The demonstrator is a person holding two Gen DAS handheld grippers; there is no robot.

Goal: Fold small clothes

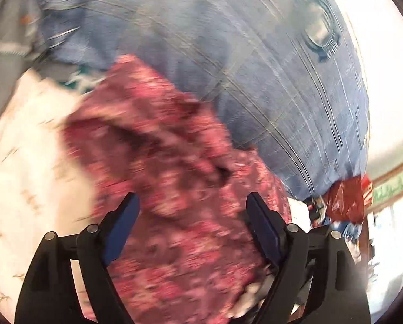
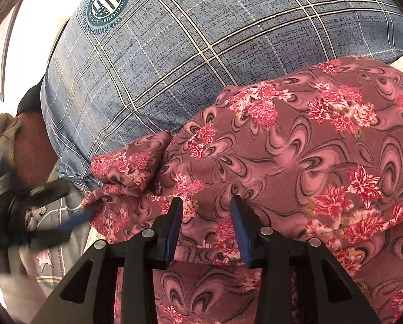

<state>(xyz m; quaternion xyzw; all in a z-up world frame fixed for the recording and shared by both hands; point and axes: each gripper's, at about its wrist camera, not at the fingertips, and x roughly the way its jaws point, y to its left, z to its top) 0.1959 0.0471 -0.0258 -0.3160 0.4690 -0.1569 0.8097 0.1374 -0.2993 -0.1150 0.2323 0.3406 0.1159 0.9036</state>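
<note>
Lots of motion blur in the left wrist view, so not much crisp detail there. Left gripper (image 1: 192,203) with its black arms and blue-padded fingers spread wide apart, nothing pinched between them, just hanging over the dusty-pink floral-print fabric garment (image 1: 174,189) that fills the space between and ahead of the fingers. Beyond the tips, a blue-grey plaid cotton pillow with a round navy emblem (image 1: 269,67); off to the left of the fingers, a white cloth with small tan sprigs (image 1: 20,162); past the right finger, something red and crinkly (image 1: 347,199) – too smeared to name. Right wrist view much sharper: right gripper (image 2: 206,202) also parted, narrower gap, pads hovering right at the surface of the same pink floral garment (image 2: 296,148), no fold of cloth visibly caught between them. Garment bunched and rumpled, spreading from under the fingers out to the right and forward, with a rolled cuff-like end (image 2: 131,167) ahead and left of the tips. Plaid pillow (image 2: 187,54) straight ahead behind the garment, the garment's far edge lying against it. Far left of the right fingers, the other tool (image 2: 50,210) showing as a blurred black shape with a blue pad right at the garment's left edge – touching or not, can't tell.
</note>
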